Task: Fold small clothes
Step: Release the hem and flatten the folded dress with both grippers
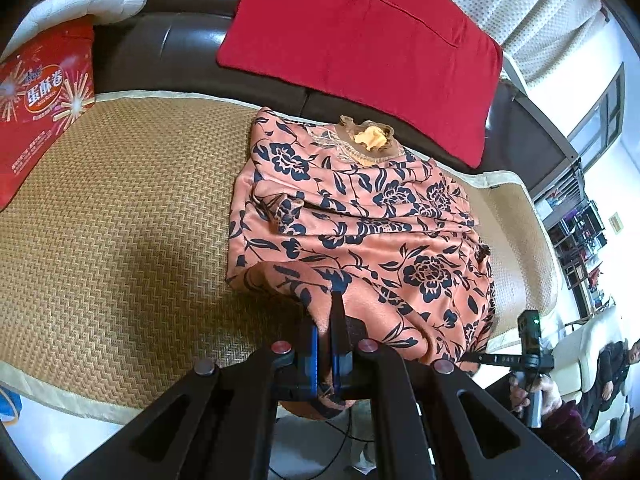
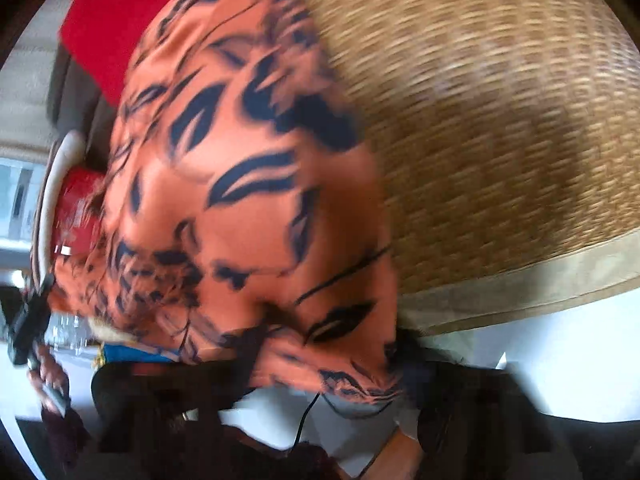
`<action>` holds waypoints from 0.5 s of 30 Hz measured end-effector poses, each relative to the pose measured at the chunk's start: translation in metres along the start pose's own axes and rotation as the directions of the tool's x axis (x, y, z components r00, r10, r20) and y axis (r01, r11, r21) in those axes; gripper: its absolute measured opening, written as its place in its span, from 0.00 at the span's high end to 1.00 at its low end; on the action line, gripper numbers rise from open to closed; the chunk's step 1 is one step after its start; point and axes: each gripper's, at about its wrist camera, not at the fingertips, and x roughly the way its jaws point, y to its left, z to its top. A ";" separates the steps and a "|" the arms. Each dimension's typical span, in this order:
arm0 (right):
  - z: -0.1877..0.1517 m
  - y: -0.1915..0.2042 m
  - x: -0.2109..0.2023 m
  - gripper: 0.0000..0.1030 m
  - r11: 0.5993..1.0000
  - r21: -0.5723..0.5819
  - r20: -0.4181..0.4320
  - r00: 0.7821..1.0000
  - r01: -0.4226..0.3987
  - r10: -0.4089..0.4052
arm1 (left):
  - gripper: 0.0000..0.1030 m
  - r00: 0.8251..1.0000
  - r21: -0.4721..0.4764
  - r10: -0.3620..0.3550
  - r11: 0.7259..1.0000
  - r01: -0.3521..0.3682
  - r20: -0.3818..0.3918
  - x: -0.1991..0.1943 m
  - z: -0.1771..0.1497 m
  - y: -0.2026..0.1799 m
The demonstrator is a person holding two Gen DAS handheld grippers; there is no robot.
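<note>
The left gripper (image 1: 326, 344) was clamped on the orange, navy-flowered fabric garment (image 1: 360, 216) lying on the woven straw mat (image 1: 120, 220). The right gripper's grip could not be told; its view was blurred and garment-filled.

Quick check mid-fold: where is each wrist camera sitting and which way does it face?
Left wrist: above the mat's near edge, facing the sofa back; left gripper shut on the floral garment; right gripper at right.
Right wrist: blurred, tilted, close over the garment; fingers hidden; left gripper at far left.
Shared: garment, mat, red cushion.
</note>
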 end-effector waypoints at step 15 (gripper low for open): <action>0.088 0.085 -0.147 0.91 0.939 -0.171 0.316 0.886 -0.297 0.338 | 0.95 0.997 -0.021 -0.029 0.999 0.030 0.066 -0.025 0.076 0.006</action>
